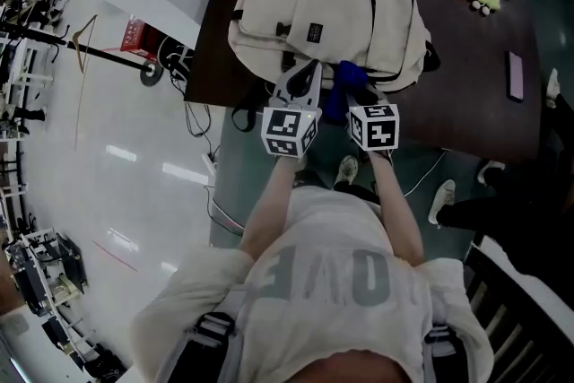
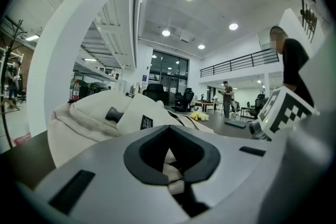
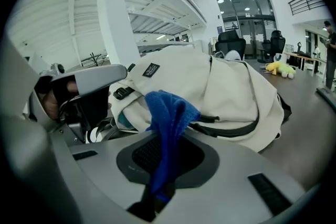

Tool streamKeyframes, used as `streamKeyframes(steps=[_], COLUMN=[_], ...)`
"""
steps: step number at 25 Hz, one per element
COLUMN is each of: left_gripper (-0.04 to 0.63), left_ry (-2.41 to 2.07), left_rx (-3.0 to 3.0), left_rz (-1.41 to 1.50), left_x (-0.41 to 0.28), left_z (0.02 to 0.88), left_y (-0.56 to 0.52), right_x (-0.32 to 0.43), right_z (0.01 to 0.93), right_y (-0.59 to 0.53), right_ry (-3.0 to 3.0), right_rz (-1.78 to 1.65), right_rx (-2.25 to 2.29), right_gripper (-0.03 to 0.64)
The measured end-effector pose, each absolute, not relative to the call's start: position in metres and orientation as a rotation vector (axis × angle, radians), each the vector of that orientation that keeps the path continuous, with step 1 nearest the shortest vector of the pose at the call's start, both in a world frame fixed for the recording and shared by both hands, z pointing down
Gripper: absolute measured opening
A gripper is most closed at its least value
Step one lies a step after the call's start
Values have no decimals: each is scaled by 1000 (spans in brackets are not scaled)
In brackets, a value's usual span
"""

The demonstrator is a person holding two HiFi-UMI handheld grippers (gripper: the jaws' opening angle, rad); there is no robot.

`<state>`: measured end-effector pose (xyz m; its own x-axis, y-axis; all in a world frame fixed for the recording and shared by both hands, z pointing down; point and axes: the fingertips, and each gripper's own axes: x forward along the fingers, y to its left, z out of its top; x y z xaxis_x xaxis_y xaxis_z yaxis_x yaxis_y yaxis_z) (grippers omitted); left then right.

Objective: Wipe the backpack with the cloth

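The cream backpack (image 1: 327, 9) lies flat on the dark table (image 1: 466, 76) at twelve o'clock from us. At its six o'clock edge our left gripper (image 1: 305, 74) is clamped on a fold of its fabric, while our right gripper (image 1: 356, 94) pinches the blue cloth (image 1: 337, 100), bunched just beside the pack; we cannot tell if it touches. We judge the wiping hardly begun: hold and cloth are ready, and nearly the whole surface is left to cover.

Backpack (image 1: 327, 13) on tbl (image 1: 466, 117) w/ blue cloth (image 1: 343, 92)
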<state>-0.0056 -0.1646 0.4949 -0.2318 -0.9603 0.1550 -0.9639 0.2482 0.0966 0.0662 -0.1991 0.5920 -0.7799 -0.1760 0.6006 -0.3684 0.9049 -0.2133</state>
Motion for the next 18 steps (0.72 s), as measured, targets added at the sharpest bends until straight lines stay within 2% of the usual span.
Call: streamKeyframes(steps=[18], left_gripper=[3], left_ry=[-2280], left_rx=[1850], left_rz=[25], left_x=[30], left_z=[512], left_y=[-209], right_x=[138], right_z=[612], right_y=[-280], right_ry=[-2397], right_rz=[443], right_rx=[556], right_gripper=[48])
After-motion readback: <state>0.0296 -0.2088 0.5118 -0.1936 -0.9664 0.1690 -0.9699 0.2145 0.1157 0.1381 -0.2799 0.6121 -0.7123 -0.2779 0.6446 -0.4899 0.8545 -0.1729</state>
